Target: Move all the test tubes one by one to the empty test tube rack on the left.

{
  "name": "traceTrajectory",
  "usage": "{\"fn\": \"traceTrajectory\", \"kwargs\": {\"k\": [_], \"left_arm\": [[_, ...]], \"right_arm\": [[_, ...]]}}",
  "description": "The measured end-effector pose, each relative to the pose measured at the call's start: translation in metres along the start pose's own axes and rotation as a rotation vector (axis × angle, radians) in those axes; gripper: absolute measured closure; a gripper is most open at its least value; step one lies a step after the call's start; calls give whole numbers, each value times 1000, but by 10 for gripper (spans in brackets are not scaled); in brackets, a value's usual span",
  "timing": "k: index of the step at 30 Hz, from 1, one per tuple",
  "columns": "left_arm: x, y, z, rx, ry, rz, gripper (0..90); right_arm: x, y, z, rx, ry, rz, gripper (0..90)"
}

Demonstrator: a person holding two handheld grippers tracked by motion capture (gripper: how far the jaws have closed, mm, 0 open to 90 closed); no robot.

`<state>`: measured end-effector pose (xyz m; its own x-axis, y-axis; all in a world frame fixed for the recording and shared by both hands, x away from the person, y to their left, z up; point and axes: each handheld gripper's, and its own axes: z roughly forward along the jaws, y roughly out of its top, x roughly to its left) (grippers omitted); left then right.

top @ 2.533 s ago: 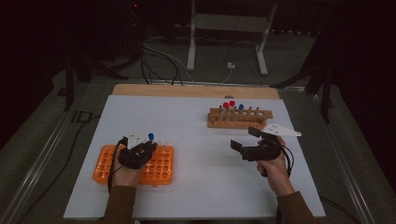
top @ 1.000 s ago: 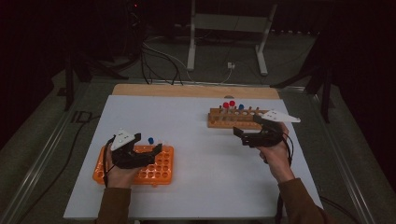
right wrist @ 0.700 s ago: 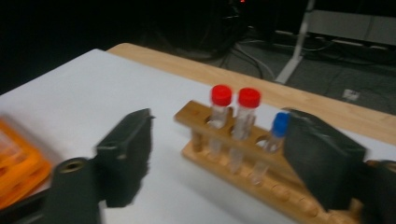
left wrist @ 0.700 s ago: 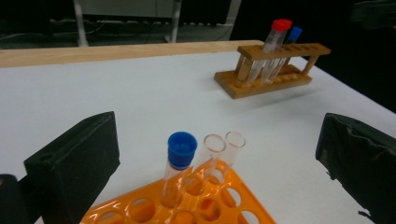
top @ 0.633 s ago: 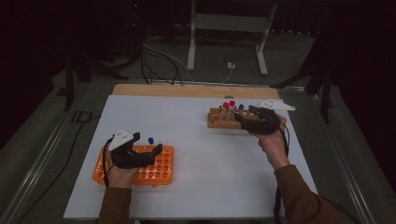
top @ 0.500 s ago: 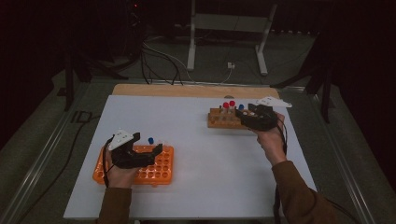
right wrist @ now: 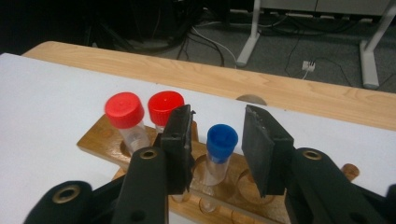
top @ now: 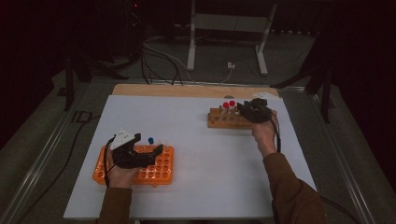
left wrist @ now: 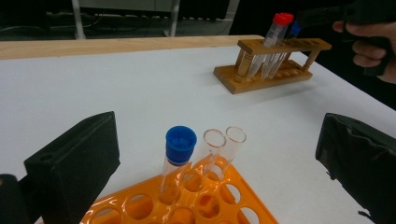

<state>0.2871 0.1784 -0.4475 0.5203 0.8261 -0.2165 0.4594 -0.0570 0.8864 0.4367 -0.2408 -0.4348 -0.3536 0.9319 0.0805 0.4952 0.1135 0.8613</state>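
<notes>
Worktop (top: 196, 186): plain white sheet, light wood strip along the 12 o'clock edge. Wooden rack (right wrist: 219, 205): tan, grained. Its blue-capped tube (right wrist: 221, 140) is clear; two red-capped tubes (right wrist: 125, 112) stand at 9 o'clock of it. Orange rack (left wrist: 187, 205): glossy, translucent. It carries a blue-capped tube (left wrist: 180, 149) and two clear uncapped tubes (left wrist: 215, 144). Right claw (right wrist: 217, 149) and left claw (top: 147, 151): matte black. Sleeves (top: 294, 191): brown.

We are in a lab: capped sample tubes (right wrist: 222, 144) stand in a wooden rack (top: 229, 122), more tubes sit in an orange plastic rack (top: 159, 170), all on a white-topped bench (top: 196, 140), with cables (top: 159, 58) and a metal stand (top: 224, 23) on the dark floor behind.
</notes>
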Motion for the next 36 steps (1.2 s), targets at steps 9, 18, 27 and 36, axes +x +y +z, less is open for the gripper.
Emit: {"fn": "traceTrajectory", "kwargs": {"k": [9,18,27,36], "left_arm": [[0,0,0,1,4,-3,5],[0,0,1,3,0,-5,6],[0,0,0,0,1,-7,6],[0,-1,0,-3,2,-7,6]], "right_arm": [[2,-3,9,12,-1,-13,754],[-2,-9,17,51,0,3,737],[7,-14,21,78,-28,-48,757],[8,-6,10,45,-33,-63,762]]}}
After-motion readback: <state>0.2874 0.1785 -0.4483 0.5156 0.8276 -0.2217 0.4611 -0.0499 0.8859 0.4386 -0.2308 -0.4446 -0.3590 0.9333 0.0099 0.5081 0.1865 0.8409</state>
